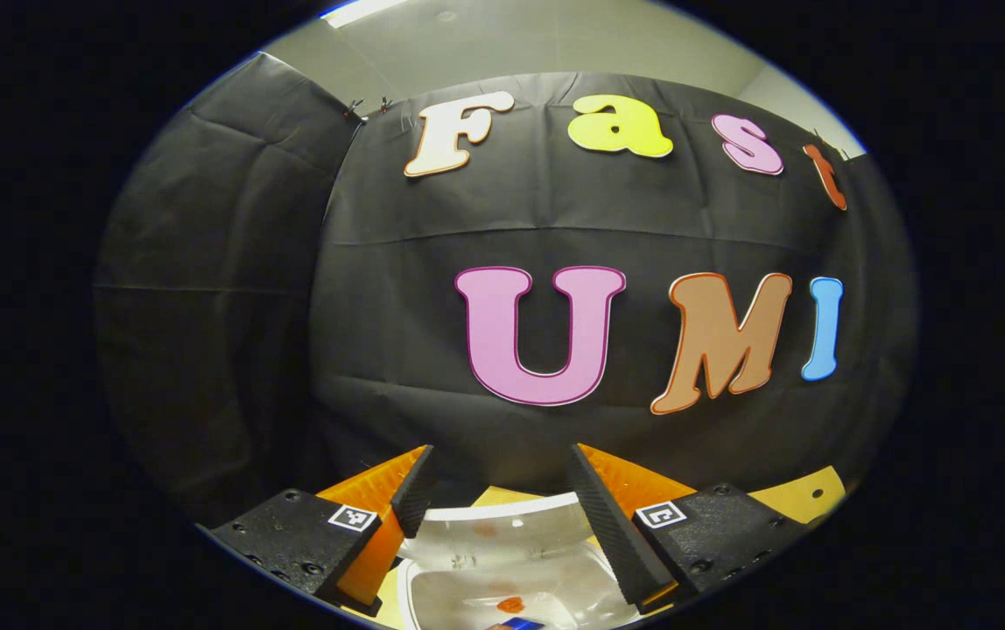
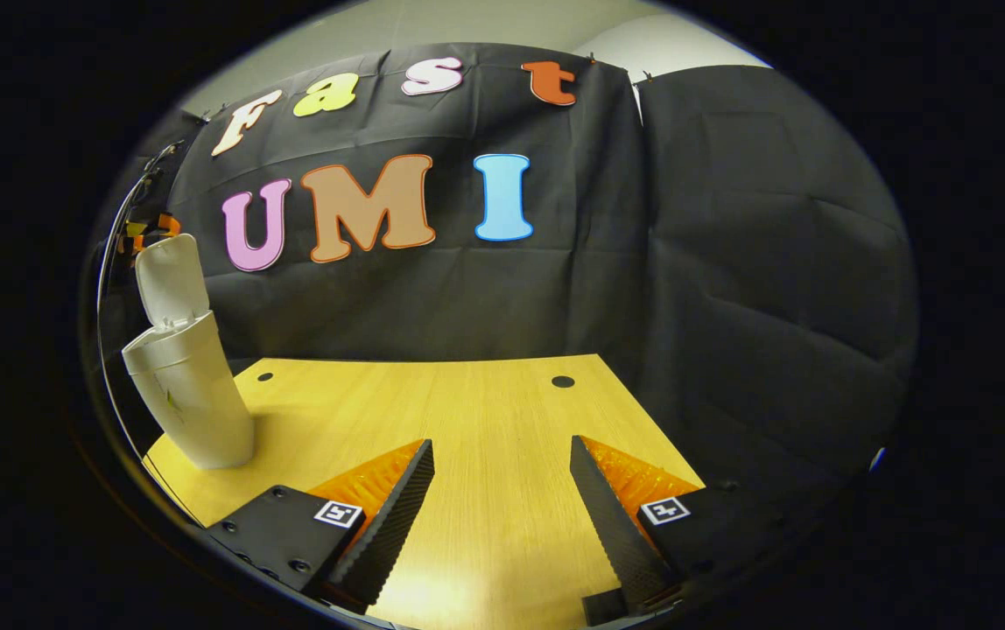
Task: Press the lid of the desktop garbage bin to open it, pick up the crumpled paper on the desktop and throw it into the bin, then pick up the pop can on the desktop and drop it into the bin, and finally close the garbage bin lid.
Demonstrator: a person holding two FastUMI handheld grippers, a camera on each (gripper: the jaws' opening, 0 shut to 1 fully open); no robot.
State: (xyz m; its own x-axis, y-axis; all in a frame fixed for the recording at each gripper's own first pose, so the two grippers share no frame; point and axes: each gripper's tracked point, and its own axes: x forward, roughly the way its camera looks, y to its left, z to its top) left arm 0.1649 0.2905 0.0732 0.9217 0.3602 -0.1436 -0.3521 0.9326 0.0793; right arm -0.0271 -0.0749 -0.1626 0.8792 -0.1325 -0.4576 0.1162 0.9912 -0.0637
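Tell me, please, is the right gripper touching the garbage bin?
Apart. The right gripper view shows the right gripper open over bare table, with the garbage bin standing well off to its left, lid up.

Bin [image 2: 192,394]: smooth whitish plastic, slight sheen; its raised lid [image 2: 172,278] the same. In the left gripper view the bin's inside [image 1: 502,560] looks glossy, catching light spots. Worktop [image 2: 467,420]: pale wood grain, smooth, with a soft glare near the bottom. Booth wall [image 2: 730,245]: matt black cloth, creased. Gripper fingers [image 2: 384,516]: ribbed inner faces, matt.
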